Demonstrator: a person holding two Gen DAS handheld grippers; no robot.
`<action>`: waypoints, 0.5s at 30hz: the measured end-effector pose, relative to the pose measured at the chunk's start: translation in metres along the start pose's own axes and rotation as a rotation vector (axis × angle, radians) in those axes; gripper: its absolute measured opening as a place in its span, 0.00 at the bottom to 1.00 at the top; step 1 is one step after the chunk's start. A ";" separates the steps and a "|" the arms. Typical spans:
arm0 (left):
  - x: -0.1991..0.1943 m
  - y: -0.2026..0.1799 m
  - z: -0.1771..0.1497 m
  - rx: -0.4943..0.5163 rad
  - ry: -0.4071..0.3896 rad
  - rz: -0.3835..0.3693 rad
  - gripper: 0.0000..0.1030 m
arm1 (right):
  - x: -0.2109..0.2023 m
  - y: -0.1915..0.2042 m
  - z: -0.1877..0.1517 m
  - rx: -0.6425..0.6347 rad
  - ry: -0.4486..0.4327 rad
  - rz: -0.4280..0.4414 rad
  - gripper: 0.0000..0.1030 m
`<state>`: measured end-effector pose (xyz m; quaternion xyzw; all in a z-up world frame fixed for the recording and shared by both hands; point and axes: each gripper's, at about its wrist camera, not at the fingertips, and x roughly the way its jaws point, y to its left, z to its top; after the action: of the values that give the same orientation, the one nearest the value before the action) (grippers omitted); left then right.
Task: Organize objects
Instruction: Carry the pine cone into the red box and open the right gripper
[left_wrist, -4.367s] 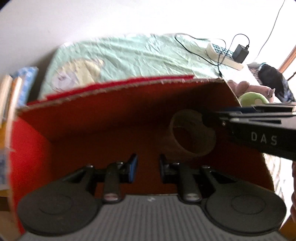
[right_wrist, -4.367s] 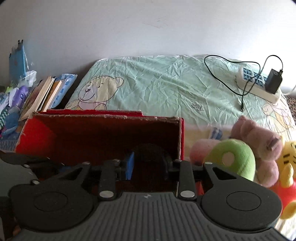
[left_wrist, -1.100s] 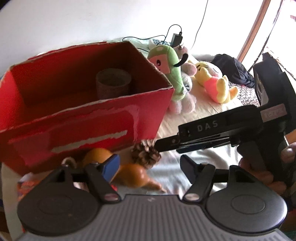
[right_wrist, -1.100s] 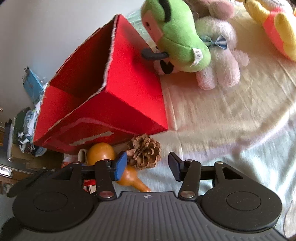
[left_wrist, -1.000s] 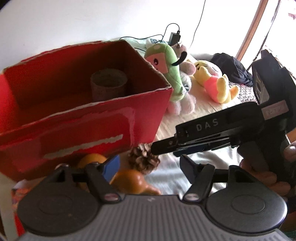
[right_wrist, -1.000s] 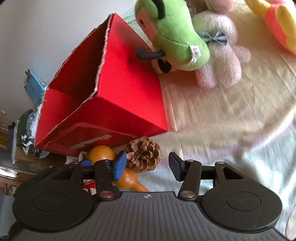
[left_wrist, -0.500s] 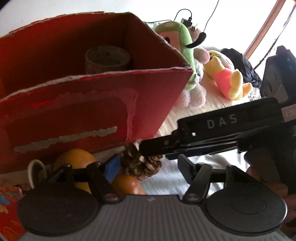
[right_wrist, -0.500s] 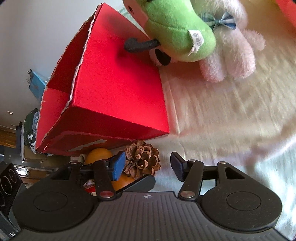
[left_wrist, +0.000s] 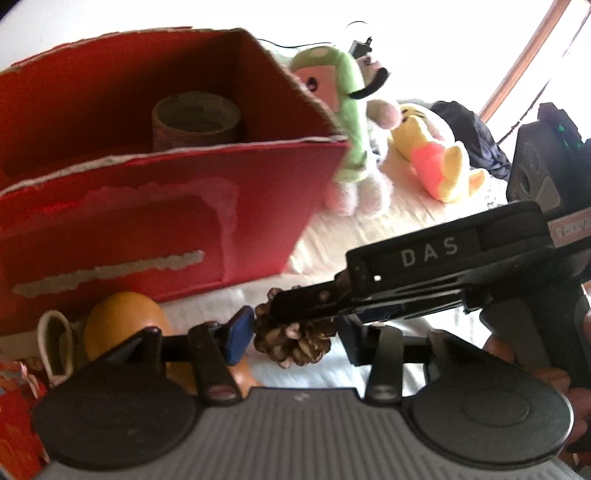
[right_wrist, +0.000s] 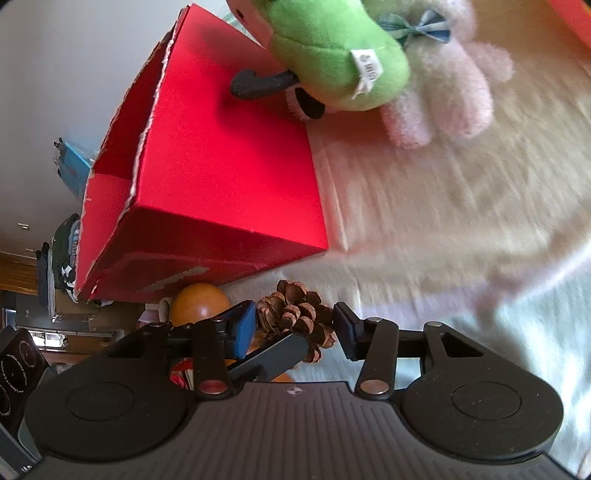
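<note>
Reaching for the brown scaly pine cone is the step in hand: it lies on the pale bed sheet, just beside the front wall of the red cardboard box. The right gripper is held open around it, nothing gripped yet. The left gripper, open and empty, is placed near. Next, closing gently and lifting into the box is called for.

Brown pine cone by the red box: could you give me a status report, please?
Right hand-held gripper open, straddling brown pine cone. Left hand-held gripper open, alongside. Cone outside red cardboard box.
</note>
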<state>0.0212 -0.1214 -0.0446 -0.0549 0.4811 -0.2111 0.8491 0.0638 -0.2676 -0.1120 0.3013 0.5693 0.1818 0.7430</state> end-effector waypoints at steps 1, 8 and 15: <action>-0.003 -0.003 0.000 0.008 -0.002 -0.009 0.44 | -0.006 0.002 -0.002 -0.009 -0.008 -0.005 0.48; -0.043 -0.011 0.018 0.059 -0.070 -0.141 0.44 | -0.057 0.038 -0.010 -0.070 -0.110 -0.052 0.47; -0.101 -0.001 0.053 0.114 -0.224 -0.224 0.44 | -0.078 0.109 0.002 -0.235 -0.265 -0.110 0.47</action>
<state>0.0201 -0.0865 0.0638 -0.0829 0.3613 -0.3240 0.8704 0.0516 -0.2345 0.0173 0.2022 0.4569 0.1650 0.8504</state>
